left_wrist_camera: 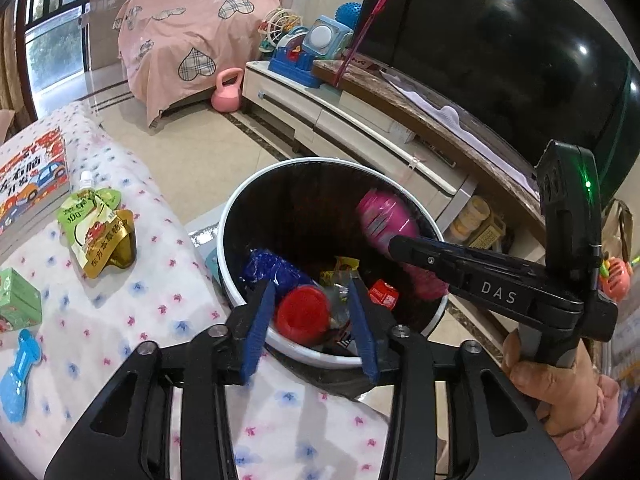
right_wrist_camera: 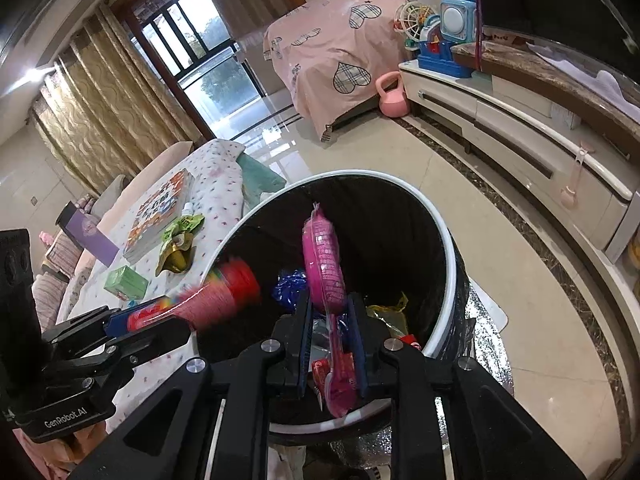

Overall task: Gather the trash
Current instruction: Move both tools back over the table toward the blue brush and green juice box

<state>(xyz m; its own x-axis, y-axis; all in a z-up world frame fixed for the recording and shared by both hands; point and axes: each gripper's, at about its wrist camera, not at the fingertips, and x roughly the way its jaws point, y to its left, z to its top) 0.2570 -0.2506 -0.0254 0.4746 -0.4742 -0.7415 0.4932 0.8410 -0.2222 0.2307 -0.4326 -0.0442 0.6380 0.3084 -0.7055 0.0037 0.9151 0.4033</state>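
A black bin with a white rim (left_wrist_camera: pixel 240 196) (right_wrist_camera: pixel 444 232) stands beside the cloth-covered table (left_wrist_camera: pixel 160 300). My left gripper (left_wrist_camera: pixel 311 283) hangs over its near edge. A red tube (left_wrist_camera: pixel 303 314) (right_wrist_camera: pixel 224 296) lies between its blue pads, touching one, with a gap at the other, and it looks blurred in the right wrist view. My right gripper (right_wrist_camera: pixel 330 298) is over the bin too. A thin pink packet (right_wrist_camera: pixel 324 264) (left_wrist_camera: pixel 384 216) stands between its pads with gaps on both sides. A blue wrapper (left_wrist_camera: pixel 272 268) and a small red box (left_wrist_camera: pixel 383 294) lie inside the bin.
On the table are a green-and-gold pouch (left_wrist_camera: pixel 100 232), a picture book (left_wrist_camera: pixel 32 184), a green box (left_wrist_camera: pixel 18 300) and a blue bone-shaped toy (left_wrist_camera: pixel 18 376). A white TV cabinet (left_wrist_camera: pixel 320 112) runs behind the bin. A pink kettlebell (left_wrist_camera: pixel 228 90) sits on the floor.
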